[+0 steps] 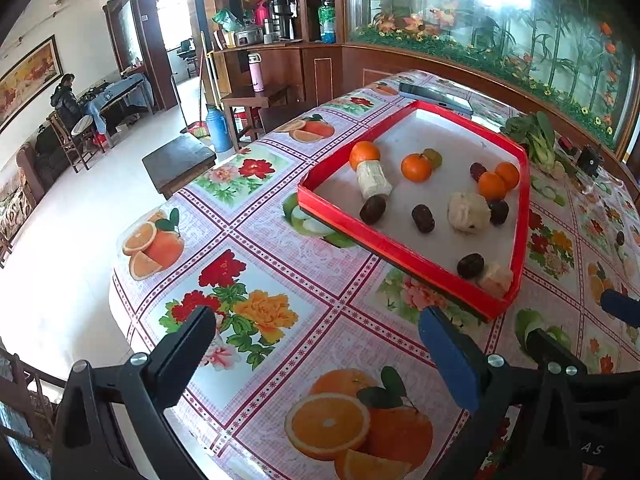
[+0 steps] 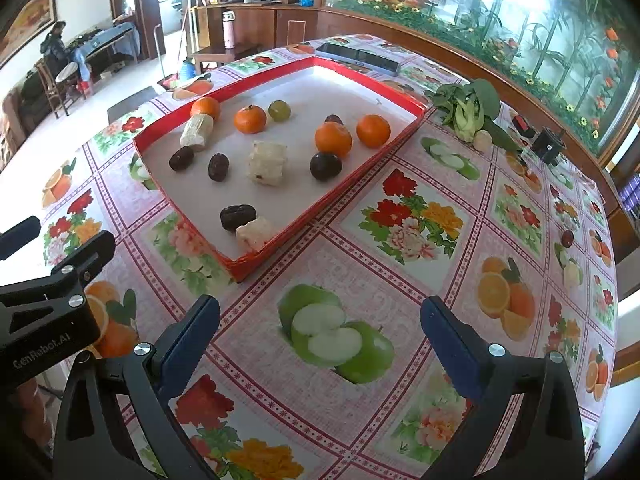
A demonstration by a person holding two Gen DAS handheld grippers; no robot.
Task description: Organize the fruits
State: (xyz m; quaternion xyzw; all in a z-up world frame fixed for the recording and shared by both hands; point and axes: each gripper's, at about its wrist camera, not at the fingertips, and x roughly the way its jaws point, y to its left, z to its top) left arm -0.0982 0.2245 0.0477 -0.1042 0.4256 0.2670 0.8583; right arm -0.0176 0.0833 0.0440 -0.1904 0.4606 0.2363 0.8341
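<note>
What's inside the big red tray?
The red tray holds four oranges, one green grape, dark dates, a round dark fruit and pale peeled chunks. Anything under the fruit is hidden.

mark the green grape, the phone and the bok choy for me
green grape (image 2: 279, 110), right wrist view, centre of the fruit
phone (image 2: 358, 57), right wrist view, middle of its dark face
bok choy (image 2: 466, 114), right wrist view, pale stalk base
</note>
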